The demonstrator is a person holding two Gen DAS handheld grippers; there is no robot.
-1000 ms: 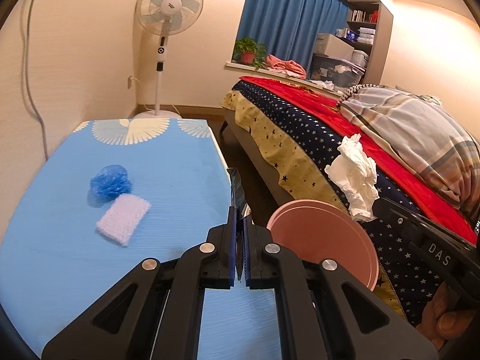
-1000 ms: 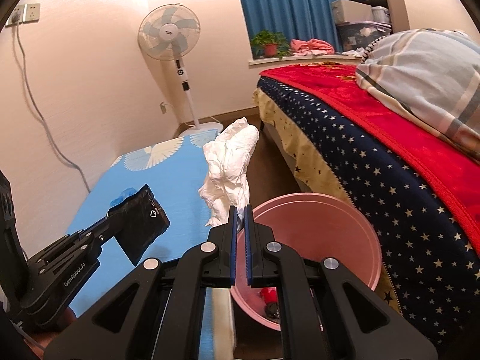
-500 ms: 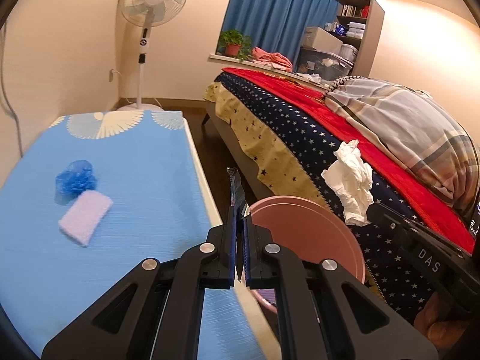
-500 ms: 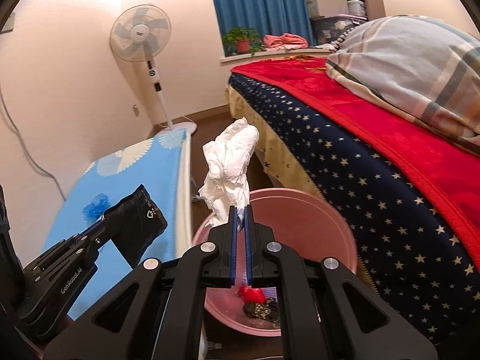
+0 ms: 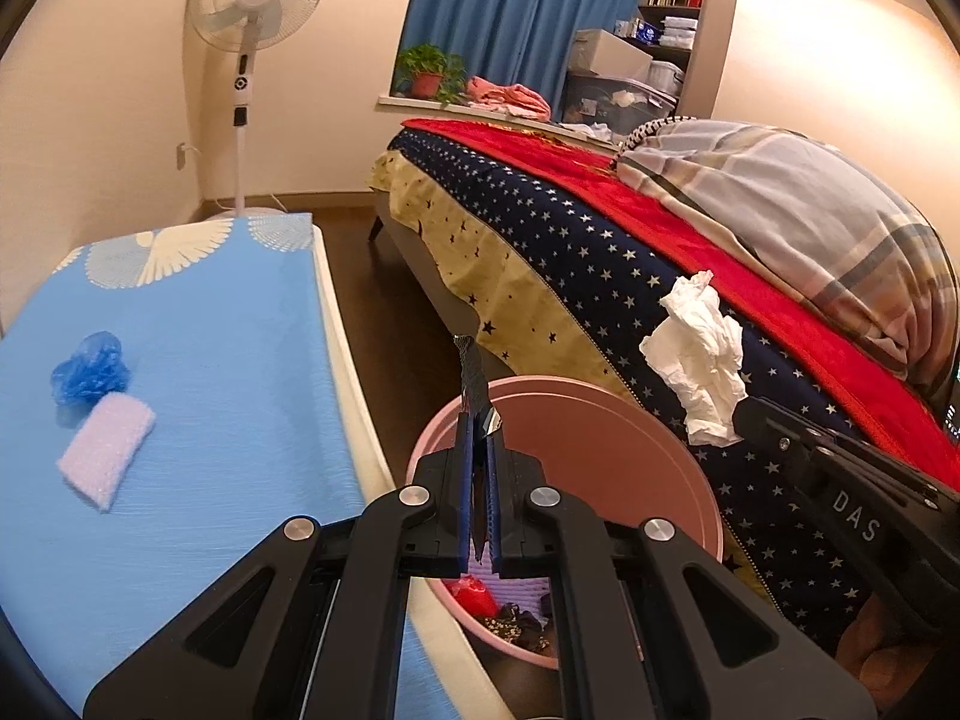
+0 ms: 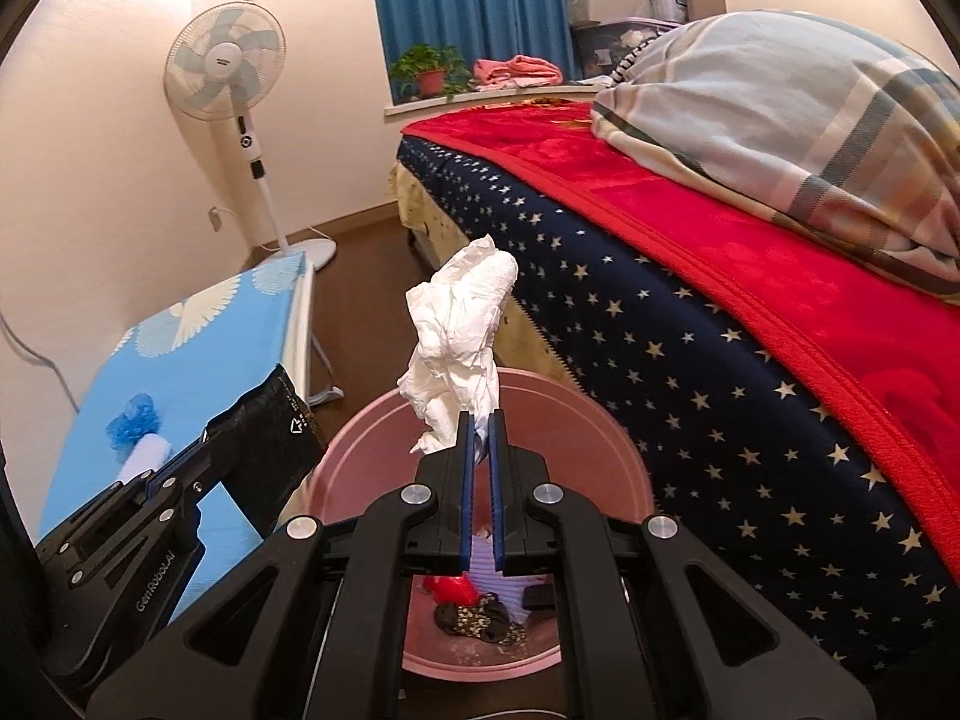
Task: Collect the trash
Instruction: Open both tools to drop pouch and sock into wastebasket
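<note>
Right wrist view: right tongs (image 6: 479, 427) pinch a crumpled white tissue (image 6: 459, 339) at frame centre, above the pink bin (image 6: 600, 438); left tongs (image 5: 478, 429) clamp a black wrapper (image 5: 473, 375) over the bin's rim.

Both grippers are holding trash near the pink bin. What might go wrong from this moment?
The white tissue stands tall above the right gripper and leans away from it; released now, it may catch the pink bin rim. The black wrapper in the left gripper hangs near the bin's edge and might fall beside it.
</note>
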